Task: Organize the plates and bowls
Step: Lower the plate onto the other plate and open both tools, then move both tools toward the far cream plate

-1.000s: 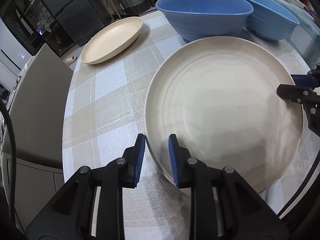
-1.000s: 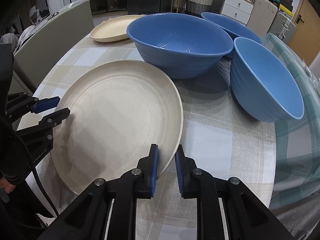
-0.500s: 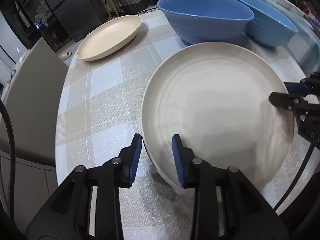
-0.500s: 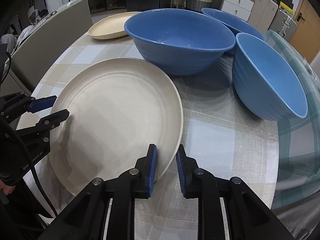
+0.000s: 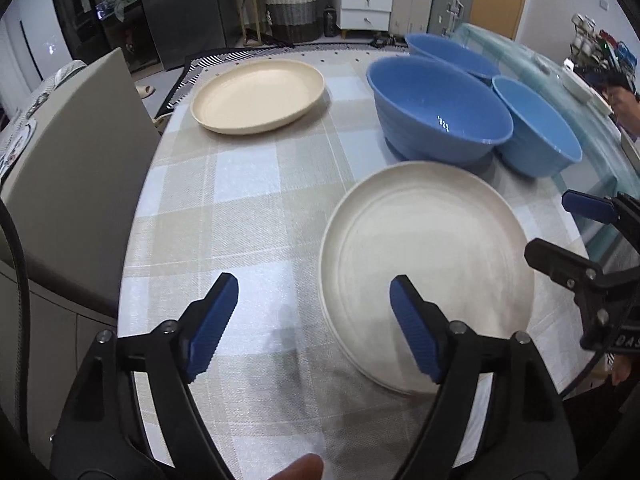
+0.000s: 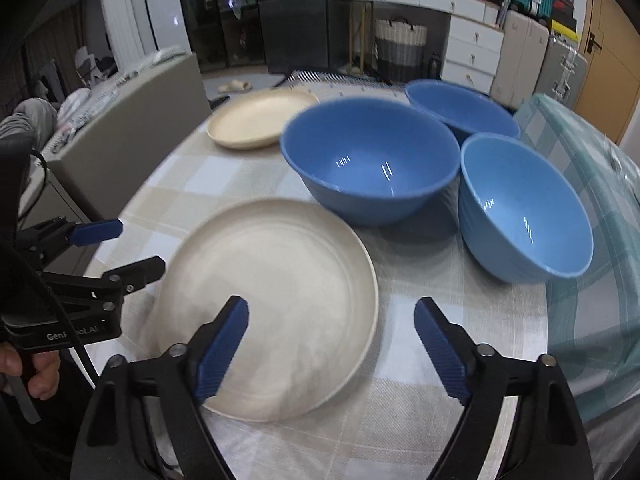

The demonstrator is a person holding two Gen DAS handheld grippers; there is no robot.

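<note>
Cloth (image 5: 248,216) lies bare from the near plate (image 5: 424,256) out to 11 o'clock, where the far plate (image 5: 258,96) sits close to the table's far edge. Three bowls (image 6: 370,160) crowd 12 to 2 o'clock, the nearest just beside the near plate's rim. The left gripper (image 5: 314,322) and the right gripper (image 6: 331,346) are both opening wide, straddling that plate's opposite rims, pads clear of it, holding nothing.

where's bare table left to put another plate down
Bare cloth lies between the far plate and the near plate, along the table's chair-side edge. It is crowded where the three blue bowls cluster, just beyond the near plate.
</note>
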